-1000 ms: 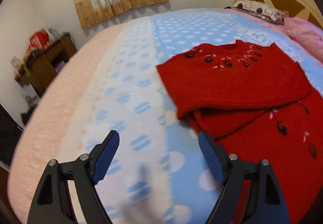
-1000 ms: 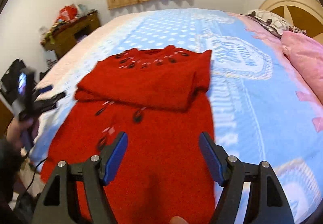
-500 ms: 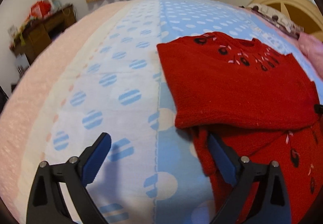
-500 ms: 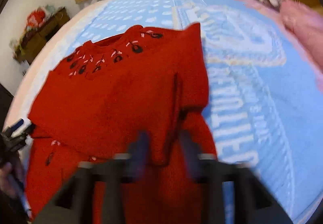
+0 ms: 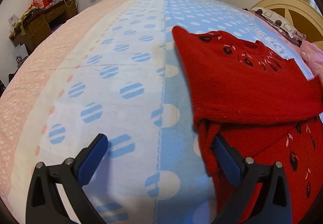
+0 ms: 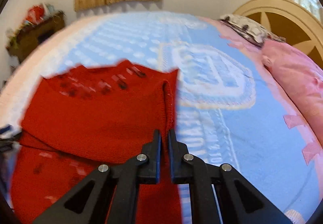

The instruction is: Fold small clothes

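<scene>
A small red knitted sweater (image 5: 252, 91) with dark cherry motifs lies on the bed, its top part folded down over the body. My left gripper (image 5: 159, 155) is open at the sweater's left edge, its right finger (image 5: 224, 155) tucked against the red fabric, the left finger over the blanket. In the right wrist view the sweater (image 6: 97, 115) lies left of centre. My right gripper (image 6: 164, 143) is shut on the sweater's right folded edge, with red cloth between the pads.
A blue and white dotted blanket (image 5: 125, 74) covers the bed. A pink pillow (image 6: 292, 74) and a patterned pillow (image 6: 246, 28) lie by the headboard (image 6: 282, 14) on the right. A cluttered wooden desk (image 5: 40, 22) stands far left.
My right gripper has moved forward to the sweater's right edge and closed on it. My left gripper has moved in low to the sweater's left edge and stays open.
</scene>
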The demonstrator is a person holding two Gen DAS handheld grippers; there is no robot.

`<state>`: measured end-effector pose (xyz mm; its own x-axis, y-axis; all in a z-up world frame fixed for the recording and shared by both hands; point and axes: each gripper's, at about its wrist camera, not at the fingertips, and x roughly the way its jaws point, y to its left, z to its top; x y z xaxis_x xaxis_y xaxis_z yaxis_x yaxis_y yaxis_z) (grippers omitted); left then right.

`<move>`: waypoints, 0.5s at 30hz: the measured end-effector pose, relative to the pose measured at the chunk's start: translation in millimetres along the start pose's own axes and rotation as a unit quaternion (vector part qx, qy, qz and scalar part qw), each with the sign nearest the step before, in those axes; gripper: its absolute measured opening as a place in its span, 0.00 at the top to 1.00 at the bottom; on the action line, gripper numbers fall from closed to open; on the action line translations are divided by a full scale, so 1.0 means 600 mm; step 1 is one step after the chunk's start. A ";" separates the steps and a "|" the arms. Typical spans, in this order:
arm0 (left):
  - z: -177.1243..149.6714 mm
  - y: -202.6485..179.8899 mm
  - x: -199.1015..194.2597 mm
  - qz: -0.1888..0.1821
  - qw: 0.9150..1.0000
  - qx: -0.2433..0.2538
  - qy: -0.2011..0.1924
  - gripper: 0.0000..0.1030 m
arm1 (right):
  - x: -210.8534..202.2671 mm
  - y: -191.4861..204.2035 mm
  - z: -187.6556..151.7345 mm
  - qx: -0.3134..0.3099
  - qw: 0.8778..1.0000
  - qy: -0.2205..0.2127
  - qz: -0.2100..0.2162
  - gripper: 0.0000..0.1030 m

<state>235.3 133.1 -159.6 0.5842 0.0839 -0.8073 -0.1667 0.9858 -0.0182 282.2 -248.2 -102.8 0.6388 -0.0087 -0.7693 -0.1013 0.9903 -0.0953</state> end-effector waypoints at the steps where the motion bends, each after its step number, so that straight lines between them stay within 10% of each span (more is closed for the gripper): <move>1: 0.000 0.000 -0.001 -0.001 1.000 0.000 -0.001 0.00 | 0.024 -0.006 -0.009 0.008 1.000 0.023 0.011 0.94; 8: -0.002 0.015 -0.076 0.000 0.998 -0.025 -0.059 0.00 | 0.010 -0.025 -0.013 0.030 0.999 0.012 0.027 0.59; 15: 0.032 -0.025 -0.102 0.040 0.993 0.005 -0.108 0.00 | -0.030 0.043 0.017 -0.020 0.998 -0.034 0.058 0.57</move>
<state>217.6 116.2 -98.6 0.7264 0.1905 -0.6604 -0.2121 0.9761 0.0482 275.8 -220.8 -84.6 0.6709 0.1155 -0.7325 -0.2065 0.9778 -0.0349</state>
